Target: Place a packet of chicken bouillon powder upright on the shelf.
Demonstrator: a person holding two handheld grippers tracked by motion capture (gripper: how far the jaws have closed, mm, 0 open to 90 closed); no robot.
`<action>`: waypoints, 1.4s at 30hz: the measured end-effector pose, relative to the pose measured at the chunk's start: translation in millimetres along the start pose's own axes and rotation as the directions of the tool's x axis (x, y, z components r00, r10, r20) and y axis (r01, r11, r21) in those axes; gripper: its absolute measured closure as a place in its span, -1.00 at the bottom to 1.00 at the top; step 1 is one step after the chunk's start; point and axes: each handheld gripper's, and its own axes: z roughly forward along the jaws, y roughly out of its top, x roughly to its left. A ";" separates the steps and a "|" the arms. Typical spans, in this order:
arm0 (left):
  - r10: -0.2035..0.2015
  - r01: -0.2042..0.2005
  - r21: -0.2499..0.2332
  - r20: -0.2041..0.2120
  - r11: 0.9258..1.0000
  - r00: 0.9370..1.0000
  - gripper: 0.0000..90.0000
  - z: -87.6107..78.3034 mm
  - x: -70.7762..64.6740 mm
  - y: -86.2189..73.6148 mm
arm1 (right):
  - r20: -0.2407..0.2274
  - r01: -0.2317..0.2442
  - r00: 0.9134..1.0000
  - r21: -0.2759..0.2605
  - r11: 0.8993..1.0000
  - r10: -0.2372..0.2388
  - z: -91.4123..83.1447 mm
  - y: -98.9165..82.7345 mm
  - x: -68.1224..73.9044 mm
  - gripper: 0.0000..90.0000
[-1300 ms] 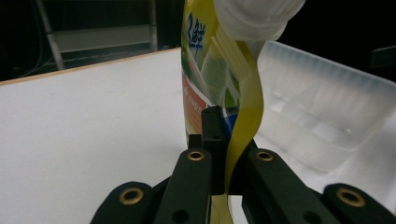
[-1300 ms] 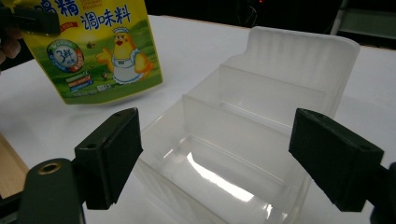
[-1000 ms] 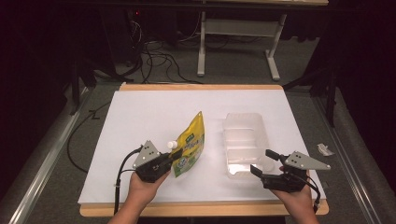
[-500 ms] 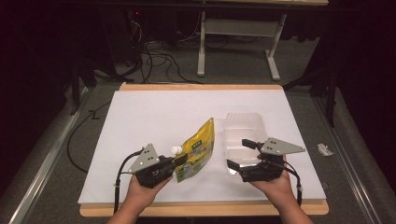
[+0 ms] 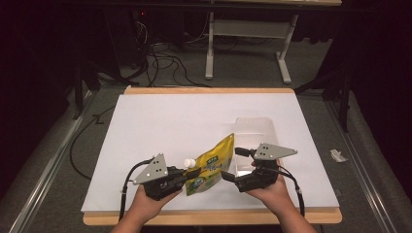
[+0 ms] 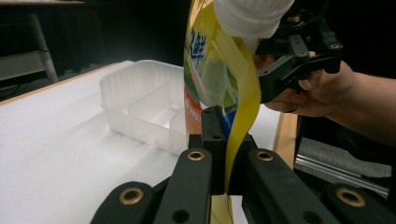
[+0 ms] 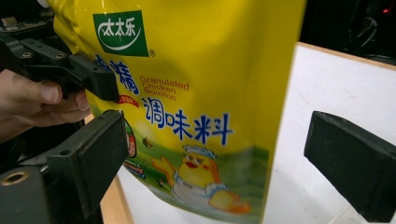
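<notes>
A yellow spouted pouch of chicken seasoning (image 5: pixel 212 166) with a white cap (image 5: pixel 188 162) is held up off the white table. My left gripper (image 5: pixel 191 175) is shut on the pouch's edge; in the left gripper view the jaws (image 6: pixel 225 151) pinch the yellow film (image 6: pixel 212 70) below the cap (image 6: pixel 252 14). My right gripper (image 5: pixel 232 163) stands open just right of the pouch. In the right gripper view (image 7: pixel 215 140) the printed pouch face (image 7: pixel 187 93) lies between the wide-apart jaws, not touching them. Behind it is a clear divided plastic container (image 5: pixel 253 130).
The white table top (image 5: pixel 170 126) has a wooden front edge (image 5: pixel 209 217). The container (image 6: pixel 140 102) sits at the right centre. A desk frame and cables are on the floor beyond the table. A small white scrap (image 5: pixel 337 155) lies off the right edge.
My right gripper has moved left from the container's right side up to the pouch. The left gripper has tilted the pouch to the right and shifted it slightly towards the right gripper.
</notes>
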 end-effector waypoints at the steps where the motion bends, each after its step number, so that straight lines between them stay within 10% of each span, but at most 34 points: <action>1: 0.008 -0.008 0.003 0.013 1.000 1.000 1.00 2.1 -2.6 0.7 | -0.025 0.002 1.000 0.009 1.000 -0.002 3.1 -1.5 0.0 -0.86; 10: 0.022 -0.022 0.006 0.059 1.000 0.998 1.00 7.4 -7.3 1.7 | -0.127 -0.013 0.992 0.052 0.999 0.020 16.7 -9.8 -1.9 -0.62; 22: -0.023 0.023 0.001 -0.045 1.000 0.999 1.00 -2.1 9.4 -4.5 | -0.208 0.029 0.978 0.051 0.998 -0.018 16.3 -13.6 2.0 0.33; 29: -0.036 0.036 0.004 -0.070 0.999 0.997 1.00 -3.7 14.2 -7.1 | -0.201 0.065 0.979 0.077 0.995 -0.048 21.2 -12.6 9.1 0.76; 42: -0.064 0.066 0.020 -0.111 0.998 0.992 0.69 0.5 18.2 -12.6 | -0.144 0.079 0.987 0.089 0.993 -0.065 23.1 -10.9 14.9 0.91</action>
